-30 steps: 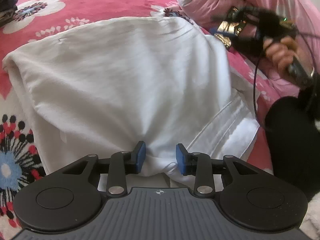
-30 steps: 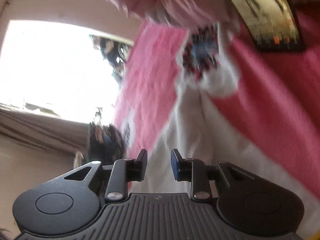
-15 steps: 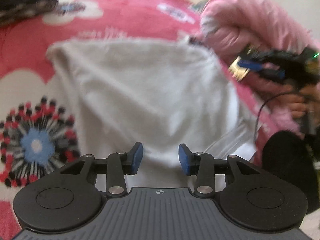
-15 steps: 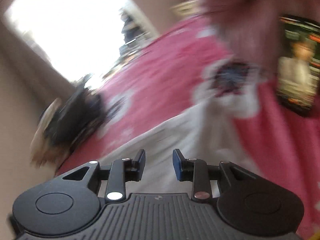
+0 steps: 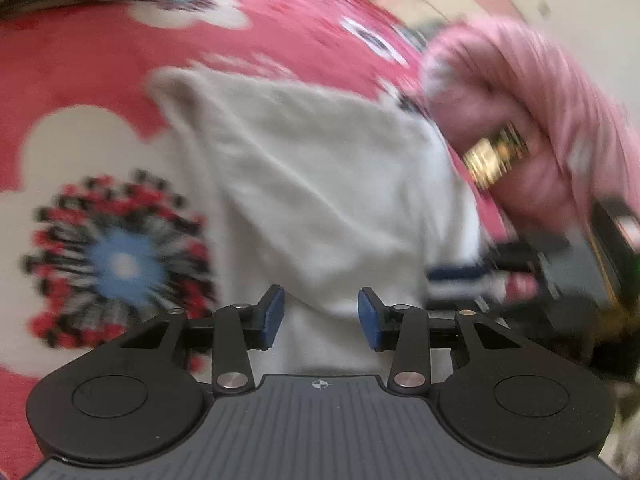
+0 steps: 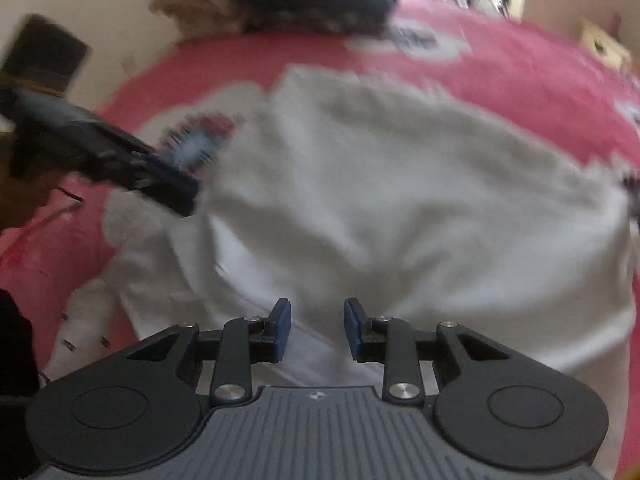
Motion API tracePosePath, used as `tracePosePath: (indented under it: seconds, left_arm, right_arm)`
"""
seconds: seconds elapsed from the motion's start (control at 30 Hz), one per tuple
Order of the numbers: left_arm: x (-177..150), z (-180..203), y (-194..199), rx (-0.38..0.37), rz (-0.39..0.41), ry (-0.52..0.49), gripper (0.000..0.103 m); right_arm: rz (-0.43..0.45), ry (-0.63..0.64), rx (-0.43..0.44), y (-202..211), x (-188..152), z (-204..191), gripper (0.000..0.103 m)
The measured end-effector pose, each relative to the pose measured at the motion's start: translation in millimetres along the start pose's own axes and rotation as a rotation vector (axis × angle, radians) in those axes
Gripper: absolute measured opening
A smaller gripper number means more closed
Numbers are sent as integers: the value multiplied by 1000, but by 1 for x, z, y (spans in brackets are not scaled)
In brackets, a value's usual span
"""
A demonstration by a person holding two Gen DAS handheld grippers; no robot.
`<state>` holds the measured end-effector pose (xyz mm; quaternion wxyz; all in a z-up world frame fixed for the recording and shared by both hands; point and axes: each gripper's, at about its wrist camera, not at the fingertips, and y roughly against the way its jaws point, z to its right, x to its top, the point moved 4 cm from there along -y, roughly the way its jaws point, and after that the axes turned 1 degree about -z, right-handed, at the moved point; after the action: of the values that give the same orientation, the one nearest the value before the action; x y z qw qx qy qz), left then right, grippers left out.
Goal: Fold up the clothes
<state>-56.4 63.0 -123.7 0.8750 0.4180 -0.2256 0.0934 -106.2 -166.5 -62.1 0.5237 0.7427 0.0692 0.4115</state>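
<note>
1. Left gripper (image 5: 319, 317), left wrist view: jaws partly apart and opening, blue pads clear of the cloth, nothing pinched between them. It hangs just over the near edge of the white garment (image 5: 312, 184).
2. Same view: garment lies on the red flowered bedspread (image 5: 80, 80), bunched into a rough slanted shape with loose wrinkles. A striped cuff or hem (image 5: 456, 274) sticks out at its right side, not tucked in. Pink quilt (image 5: 532, 120) heaped just beyond that side. Frame is blurred; fine creases not readable.
3. Right gripper (image 6: 317, 328), right wrist view: jaws at a narrow gap, pads bare, no cloth caught. It sits over the garment's near edge.
4. Same view: white garment (image 6: 400, 184) spreads across the bed, doubled over at least once, a lower layer (image 6: 168, 276) showing out from under the top layer at the left. The left gripper (image 6: 176, 190) shows at the left, over that side.
5. Judgement: a first fold looks laid, both grippers free. Left to do, as I read it: square the edges, tuck the stray cuff, fold down to a compact packet.
</note>
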Motion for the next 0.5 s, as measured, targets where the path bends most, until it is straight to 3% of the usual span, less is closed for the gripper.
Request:
tracePosePath:
  seconds: [0.07,0.13,0.2,0.3,0.47,0.5]
  left_arm:
    - [7,-16,4,8,29,67,42]
    - [12,-30,6,9,48,126,43]
    - [17,-42,5,4,58,177,43]
    - [24,-54,4,-11,66,231,45]
    - [32,-58,-16,-33,25,264,49]
    - [33,-58,-19,-41,19,263,49]
  right_arm:
    - [28,30,40,1,4,-14,32]
    - [-17,88,43,-15,1,-27,31]
    - [-69,154,-9,-31,-3,-35,31]
    - [-42,180,-32,-22,5,-42,31]
    - [40,112,6,-17,32,-42,55]
    - [44,104,19,-20,36,-43,55]
